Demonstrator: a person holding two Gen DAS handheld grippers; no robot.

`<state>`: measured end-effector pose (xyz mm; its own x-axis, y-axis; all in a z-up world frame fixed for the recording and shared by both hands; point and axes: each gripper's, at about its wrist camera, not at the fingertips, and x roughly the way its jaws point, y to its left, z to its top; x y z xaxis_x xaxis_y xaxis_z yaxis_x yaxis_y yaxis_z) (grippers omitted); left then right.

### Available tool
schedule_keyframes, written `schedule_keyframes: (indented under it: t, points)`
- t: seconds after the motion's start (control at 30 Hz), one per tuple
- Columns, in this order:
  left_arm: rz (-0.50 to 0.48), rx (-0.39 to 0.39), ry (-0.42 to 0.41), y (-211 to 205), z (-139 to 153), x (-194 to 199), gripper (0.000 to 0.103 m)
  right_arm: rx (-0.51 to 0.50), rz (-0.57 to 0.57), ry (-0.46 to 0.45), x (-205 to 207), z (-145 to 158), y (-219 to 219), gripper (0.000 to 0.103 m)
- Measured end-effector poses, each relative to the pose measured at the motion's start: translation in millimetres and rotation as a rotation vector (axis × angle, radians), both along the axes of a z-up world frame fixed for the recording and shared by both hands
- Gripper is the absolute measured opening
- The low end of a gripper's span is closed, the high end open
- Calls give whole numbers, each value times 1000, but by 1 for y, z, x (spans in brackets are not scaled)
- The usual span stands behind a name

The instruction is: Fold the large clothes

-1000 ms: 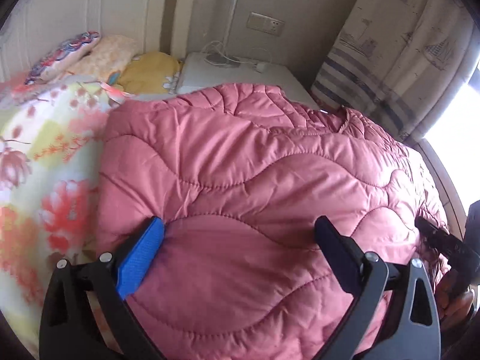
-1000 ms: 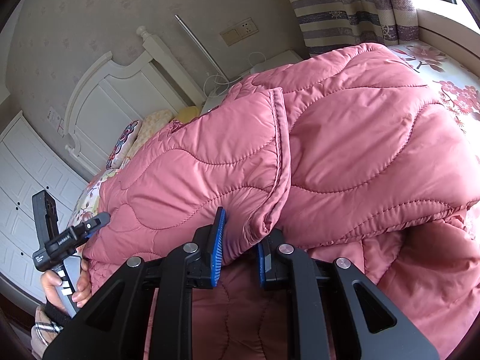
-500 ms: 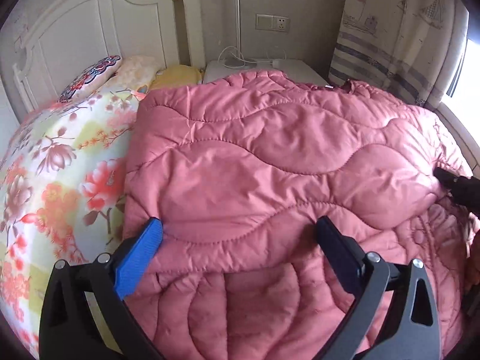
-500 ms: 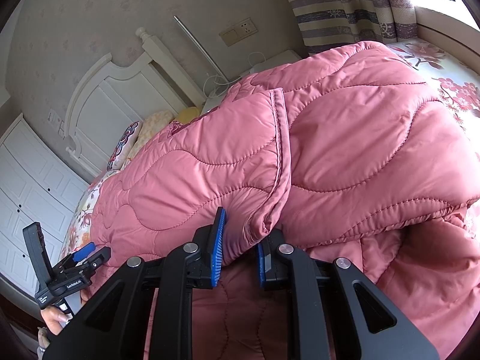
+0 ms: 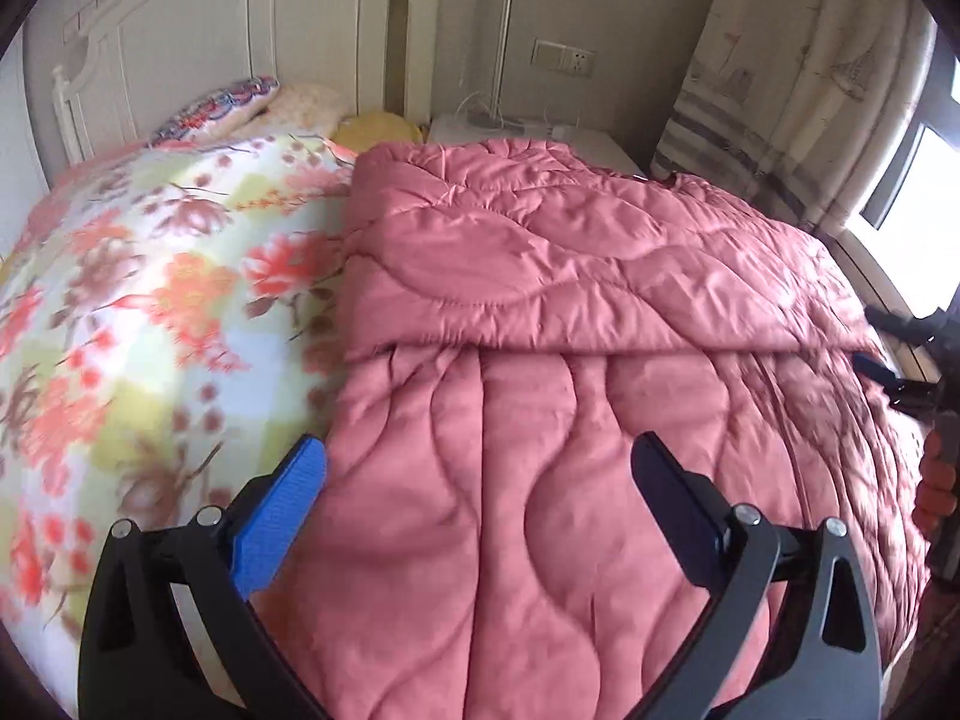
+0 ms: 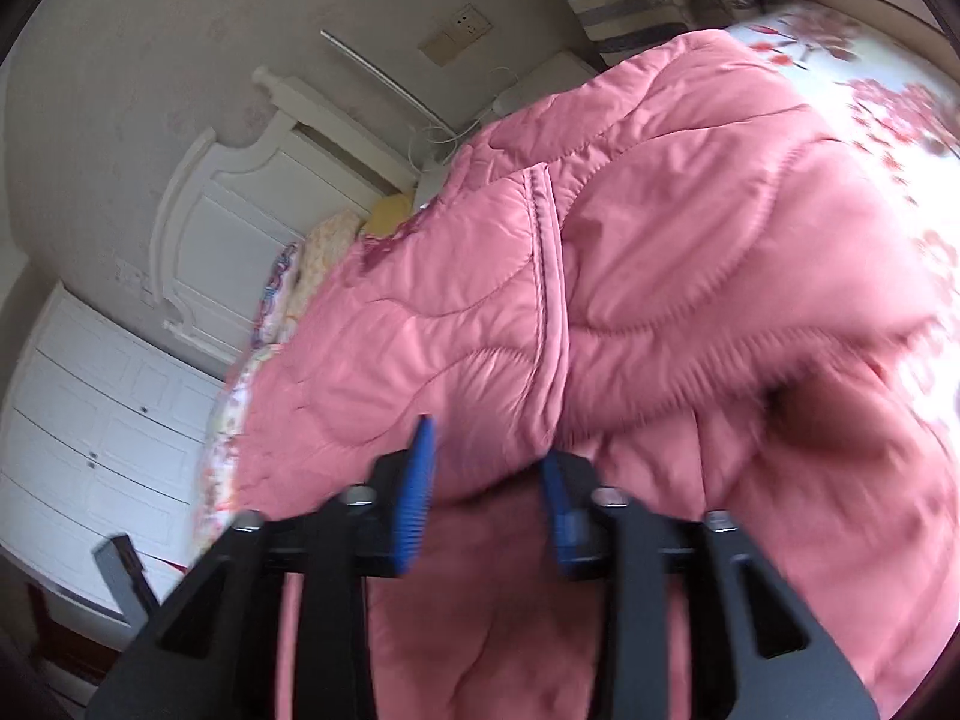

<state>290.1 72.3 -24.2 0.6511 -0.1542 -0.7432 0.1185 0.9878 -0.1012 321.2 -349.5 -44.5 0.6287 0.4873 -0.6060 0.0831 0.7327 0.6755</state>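
Note:
A large pink quilted coat (image 5: pixel 570 312) lies on the bed, its far part folded over toward me with the fold's edge running across the middle. My left gripper (image 5: pixel 480 504) is open and empty, hovering above the coat's near part. My right gripper (image 6: pixel 489 480) has its jaws partly apart around a folded corner of the coat (image 6: pixel 498 330); the view is blurred. The right gripper also shows in the left wrist view (image 5: pixel 900 360) at the coat's right edge.
A floral bedspread (image 5: pixel 150 312) covers the bed left of the coat. Pillows (image 5: pixel 240 108) lie by the white headboard (image 5: pixel 210 48). A white nightstand (image 5: pixel 528 132) and curtain (image 5: pixel 798 90) stand behind. White cabinets (image 6: pixel 90 432) are on the far side.
My left gripper has pulled back and up from the coat, so more of the bed shows. My right gripper's jaws have widened from a tight pinch on the coat's corner.

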Motion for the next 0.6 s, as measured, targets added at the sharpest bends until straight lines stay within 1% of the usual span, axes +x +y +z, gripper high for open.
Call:
schedule_keyframes:
  t: [0.03,0.07,0.1,0.17,0.23,0.27,0.3,0.33,0.37,0.4,0.43,0.47,0.5,0.53,0.6]
  points:
    - [-12,9,-9,0,0,-13,101,-21,0,-22,-14,9,0,82]
    - [-33,26,-20,-2,-2,-34,101,-57,11,-57,-30,18,1,84]
    - [-46,41,-24,-3,-4,-49,101,-104,41,-85,-47,27,6,84]
    - [-61,81,-21,-5,-17,-75,101,-229,126,-106,-85,35,20,84]
    - [-59,132,22,-5,-39,-89,101,-390,184,-146,-127,35,37,85]
    - [-60,149,34,-5,-48,-93,101,-452,200,-148,-140,30,43,85]
    - [-59,152,12,-5,-53,-99,101,-519,223,-117,-152,18,50,85]
    - [-51,153,-8,-5,-52,-102,101,-556,243,-78,-159,5,53,84]
    - [-54,164,-1,-6,-51,-104,101,-590,262,-35,-165,-10,57,85]
    - [-51,172,8,-6,-49,-104,101,-622,274,-39,-171,-16,61,85]
    - [-42,176,18,-6,-46,-105,101,-694,281,-97,-183,-18,68,85]
    - [-34,176,19,-7,-41,-109,101,-738,286,-98,-189,-19,72,85]
    - [-37,174,8,-9,-35,-116,101,-754,269,-91,-194,-16,75,85]
    - [-45,166,-10,-13,-29,-127,101,-746,252,-88,-199,-12,75,85]
    - [-77,135,-30,-23,-25,-147,101,-723,243,-116,-216,-2,81,85]
